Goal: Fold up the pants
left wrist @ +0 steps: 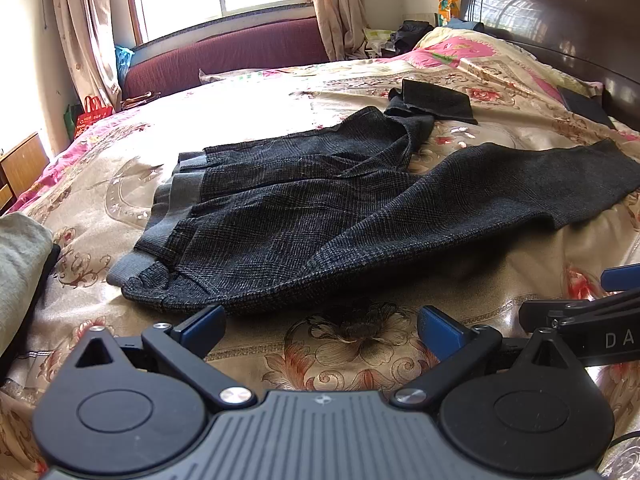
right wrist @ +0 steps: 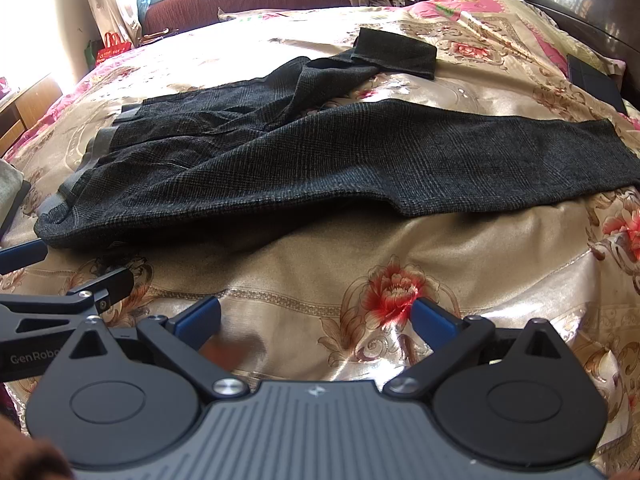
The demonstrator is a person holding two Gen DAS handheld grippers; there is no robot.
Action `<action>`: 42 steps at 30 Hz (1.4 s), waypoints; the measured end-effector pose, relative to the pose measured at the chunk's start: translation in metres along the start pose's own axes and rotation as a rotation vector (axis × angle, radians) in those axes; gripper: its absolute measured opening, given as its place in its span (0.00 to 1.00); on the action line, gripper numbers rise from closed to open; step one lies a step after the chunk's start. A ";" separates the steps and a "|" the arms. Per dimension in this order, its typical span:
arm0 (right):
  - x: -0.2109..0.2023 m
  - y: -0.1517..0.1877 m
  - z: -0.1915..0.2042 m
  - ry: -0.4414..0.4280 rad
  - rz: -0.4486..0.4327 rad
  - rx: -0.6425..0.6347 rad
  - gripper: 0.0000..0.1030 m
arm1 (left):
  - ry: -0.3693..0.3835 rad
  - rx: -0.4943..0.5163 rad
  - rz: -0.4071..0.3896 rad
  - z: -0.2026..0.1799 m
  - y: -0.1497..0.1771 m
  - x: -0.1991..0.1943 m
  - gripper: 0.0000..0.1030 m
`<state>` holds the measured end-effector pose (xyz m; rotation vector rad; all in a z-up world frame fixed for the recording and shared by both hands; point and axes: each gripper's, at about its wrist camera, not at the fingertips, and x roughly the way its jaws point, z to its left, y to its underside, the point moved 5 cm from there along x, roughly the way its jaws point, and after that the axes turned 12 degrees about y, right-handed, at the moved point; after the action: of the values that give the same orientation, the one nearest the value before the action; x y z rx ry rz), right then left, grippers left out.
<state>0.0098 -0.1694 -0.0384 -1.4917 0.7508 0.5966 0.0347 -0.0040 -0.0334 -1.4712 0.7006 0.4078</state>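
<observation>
Both hand-held grippers, left (left wrist: 320, 326) and right (right wrist: 316, 316), gape empty near unfolded pants (right wrist: 320, 160).

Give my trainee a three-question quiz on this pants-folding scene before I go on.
1. True or false: the left gripper is shut on the pants.
2. Which end of the pants lies toward the headboard? A) waistband B) leg ends
3. Fill in: the far leg's end is ____ over, not straight.

Key: 1 false, both it and the right gripper are open above the bedspread. 2 B. 3 folded.
</observation>
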 end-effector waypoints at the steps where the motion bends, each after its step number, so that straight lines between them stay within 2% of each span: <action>1: 0.000 0.000 0.000 0.000 0.000 0.000 0.98 | 0.000 0.000 0.000 0.000 0.000 0.000 1.00; 36: -0.002 -0.003 0.009 -0.023 -0.005 -0.017 0.98 | -0.012 -0.004 0.009 0.003 0.001 0.002 1.00; 42: -0.002 -0.011 0.017 -0.029 -0.034 -0.054 0.98 | -0.037 0.014 -0.019 0.010 -0.005 -0.002 1.00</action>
<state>0.0184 -0.1523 -0.0307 -1.5396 0.6909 0.6158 0.0387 0.0053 -0.0288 -1.4526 0.6580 0.4140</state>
